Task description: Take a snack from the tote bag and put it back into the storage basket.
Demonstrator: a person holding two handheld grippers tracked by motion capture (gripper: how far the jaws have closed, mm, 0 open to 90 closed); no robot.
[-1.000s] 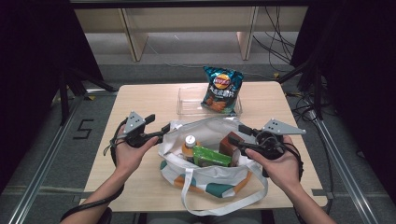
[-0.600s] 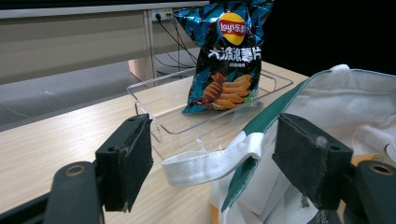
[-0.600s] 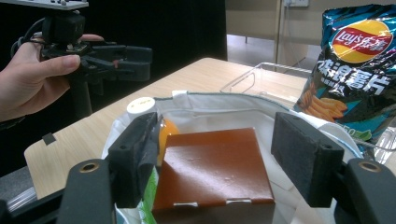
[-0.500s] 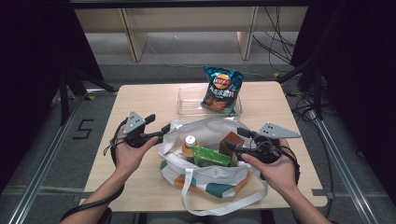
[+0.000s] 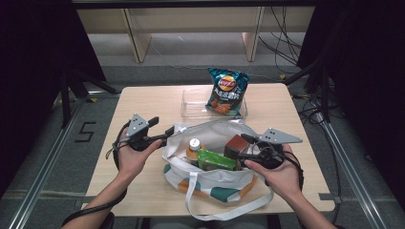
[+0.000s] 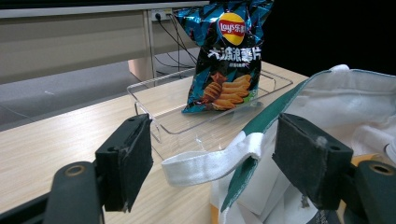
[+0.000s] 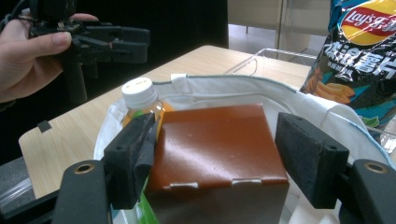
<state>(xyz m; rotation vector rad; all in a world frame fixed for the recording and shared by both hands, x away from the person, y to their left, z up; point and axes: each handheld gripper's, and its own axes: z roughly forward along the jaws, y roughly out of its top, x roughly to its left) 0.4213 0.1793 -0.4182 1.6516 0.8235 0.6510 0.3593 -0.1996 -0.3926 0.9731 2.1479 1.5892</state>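
— Right gripper [image 7: 215, 154] first: what are its jaws doing?

— They have just been opening and now stand wide apart on either side of the brown box [image 7: 217, 154]. In the right gripper view the left pad sits just beside the box's edge, and the right pad stands off from it with a gap, so nothing is clamped.

— Where is that box?

— Standing in the white tote bag [image 5: 215, 179] on the table [image 5: 143, 102], at the bag's right side as the high view shows it. Next to it are a green carton [image 5: 216, 160] and an orange bottle [image 7: 142, 105] with a white cap.

— And the left gripper [image 6: 210, 163]?

— Its jaws are spread apart too. The left gripper view shows the bag's white handle strap [image 6: 210, 161] lying between the pads, and I see neither pad pressing on it. In the high view that gripper is at the bag's left rim.

— Anything beyond the bag?

— A bag of crisps [image 5: 226, 90] stands upright in a clear plastic tray [image 5: 191, 102] at the far side of the table, apart from the tote.
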